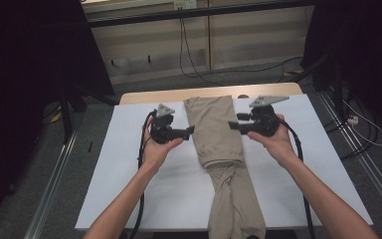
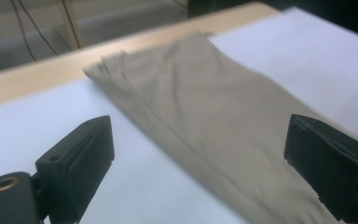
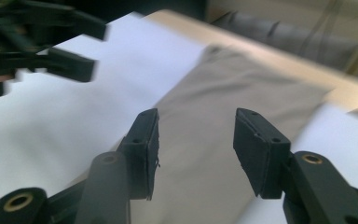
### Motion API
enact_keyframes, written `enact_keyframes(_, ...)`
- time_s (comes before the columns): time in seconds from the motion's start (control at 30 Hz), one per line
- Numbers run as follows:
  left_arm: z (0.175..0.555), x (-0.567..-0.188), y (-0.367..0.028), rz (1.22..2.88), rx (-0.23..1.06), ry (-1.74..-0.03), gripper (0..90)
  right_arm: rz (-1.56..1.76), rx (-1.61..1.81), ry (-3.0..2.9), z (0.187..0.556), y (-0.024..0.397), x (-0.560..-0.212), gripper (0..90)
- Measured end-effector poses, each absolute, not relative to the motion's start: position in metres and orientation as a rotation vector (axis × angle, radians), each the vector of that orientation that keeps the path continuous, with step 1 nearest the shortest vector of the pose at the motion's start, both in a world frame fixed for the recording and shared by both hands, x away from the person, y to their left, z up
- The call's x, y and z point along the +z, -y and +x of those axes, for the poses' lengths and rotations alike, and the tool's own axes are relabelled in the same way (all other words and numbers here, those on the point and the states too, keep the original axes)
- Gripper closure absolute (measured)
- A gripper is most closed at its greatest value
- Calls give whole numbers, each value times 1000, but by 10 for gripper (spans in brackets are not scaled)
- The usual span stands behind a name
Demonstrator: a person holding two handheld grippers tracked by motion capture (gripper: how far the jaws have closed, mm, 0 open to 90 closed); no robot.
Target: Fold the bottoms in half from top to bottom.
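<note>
Left gripper: you hold it in your left hand, just left of the folded cloth, jaws pointing right toward it. In the left gripper view the jaws stand wide apart with nothing gripped; the cloth lies on the table beyond and between them, untouched.

Right gripper: you hold it in your right hand, just right of the cloth, jaws pointing left toward it. In the right gripper view the jaws stand partly apart, narrower than the left pair, with nothing pressed between the pads; the cloth shows through the gap, farther off. Your left gripper shows blurred at the upper left of that view.

Tan garment: folded into a long narrow strip, lying down the middle of the table from the far edge to the near edge, where it hangs over. The far half lies flat and smooth; the near half is bunched and twisted.

White table cover: spread beneath the garment.

Wooden table edge: showing along the far side.

Cables: one trailing from each gripper toward you.
</note>
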State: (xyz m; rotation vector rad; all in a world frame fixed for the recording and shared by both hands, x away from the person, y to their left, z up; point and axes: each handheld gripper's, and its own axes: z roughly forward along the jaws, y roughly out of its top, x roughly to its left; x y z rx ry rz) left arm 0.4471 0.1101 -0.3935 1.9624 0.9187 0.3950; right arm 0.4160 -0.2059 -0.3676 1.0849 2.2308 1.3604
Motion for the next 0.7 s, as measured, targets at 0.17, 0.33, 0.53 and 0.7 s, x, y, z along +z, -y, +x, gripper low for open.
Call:
enact_keyframes(0.17, 397, -412, -130, 1969, 340, -902, 91, 1005, 1334, -2379, 357, 193, -383, 635)
enact_keyframes(0.33, 357, -413, -139, 1972, 335, -887, 83, 900, 1329, -2527, 309, 174, -409, 678)
enact_keyframes(0.53, 340, -417, -133, 2008, 335, -781, 102, 761, 1291, -2665, 283, 148, -429, 716)
enact_keyframes(0.7, 345, -427, -126, 2056, 292, -794, 101, 635, 1203, -2715, 273, 127, -435, 642)
